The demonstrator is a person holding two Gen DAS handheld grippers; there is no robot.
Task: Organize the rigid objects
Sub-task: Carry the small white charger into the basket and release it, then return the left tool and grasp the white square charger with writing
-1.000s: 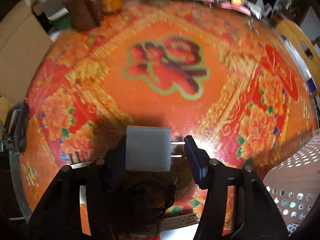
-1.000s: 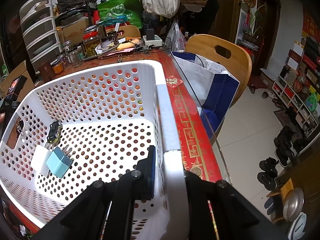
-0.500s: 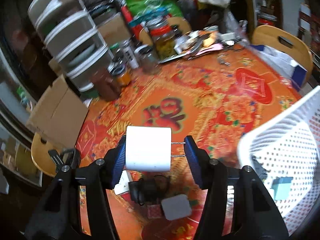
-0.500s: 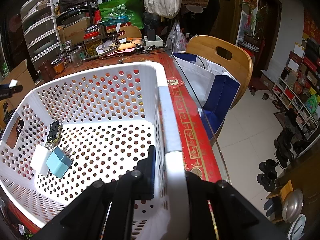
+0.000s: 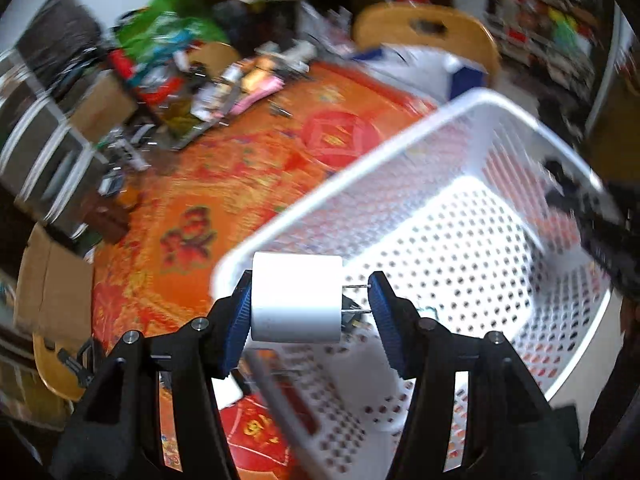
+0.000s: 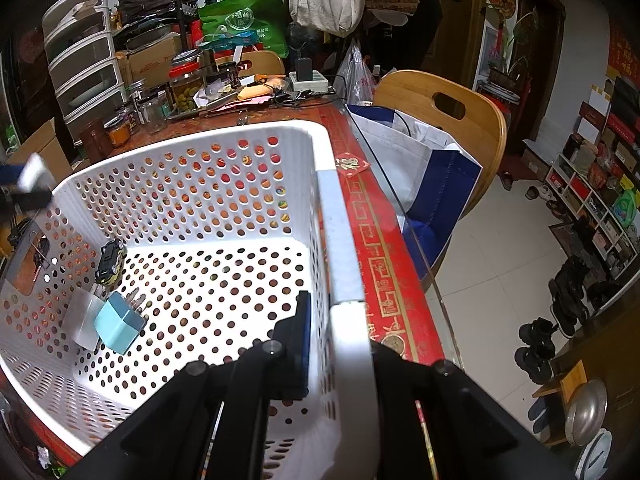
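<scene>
- My left gripper (image 5: 310, 304) is clamped on a white plug adapter (image 5: 297, 297): the block sits against the left pad and its two metal prongs reach across to the right pad
- The adapter hangs above the near rim of the white perforated basket (image 5: 472, 240), not yet down inside it
- My right gripper (image 6: 340, 340) pinches the basket's (image 6: 332, 216) side wall, one pad inside, the other finger outside the rim
- On the basket floor, toward the far left corner in the right wrist view, lie a light blue plug adapter (image 6: 119, 322), a white adapter (image 6: 82, 318) touching it, and a small dark toy car (image 6: 109, 262) just beyond them
- The basket stands on the red and orange patterned tablecloth (image 5: 224, 184), close to the table edge beside a wooden chair (image 6: 448, 120)
</scene>
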